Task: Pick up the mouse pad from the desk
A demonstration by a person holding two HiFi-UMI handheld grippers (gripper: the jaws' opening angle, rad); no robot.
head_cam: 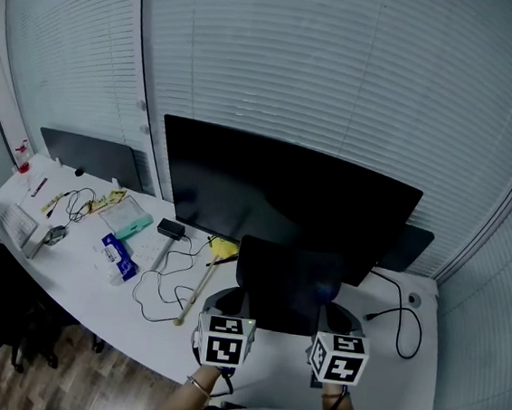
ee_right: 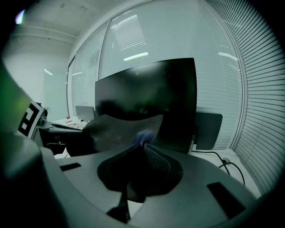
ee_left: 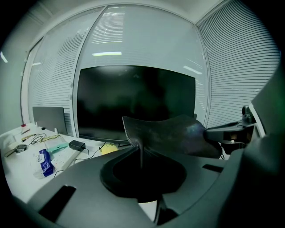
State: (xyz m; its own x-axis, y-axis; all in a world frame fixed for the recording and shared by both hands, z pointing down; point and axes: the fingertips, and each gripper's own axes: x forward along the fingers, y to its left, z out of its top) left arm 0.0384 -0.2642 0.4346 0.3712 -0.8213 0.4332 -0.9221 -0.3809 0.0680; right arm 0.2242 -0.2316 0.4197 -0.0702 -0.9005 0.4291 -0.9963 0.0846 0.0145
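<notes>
Left gripper and right gripper each clamp an edge of the dark mouse pad, holding it above the white desk.

Past your fingertips, closed window blinds stand behind the white desk; a dark monitor stands on it. Wood floor shows down to their left. Ceiling lights reflect in the glass.

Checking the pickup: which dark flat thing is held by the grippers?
The floppy mouse pad, pinched by left gripper and right gripper; the monitor behind stands untouched on the desk.
</notes>
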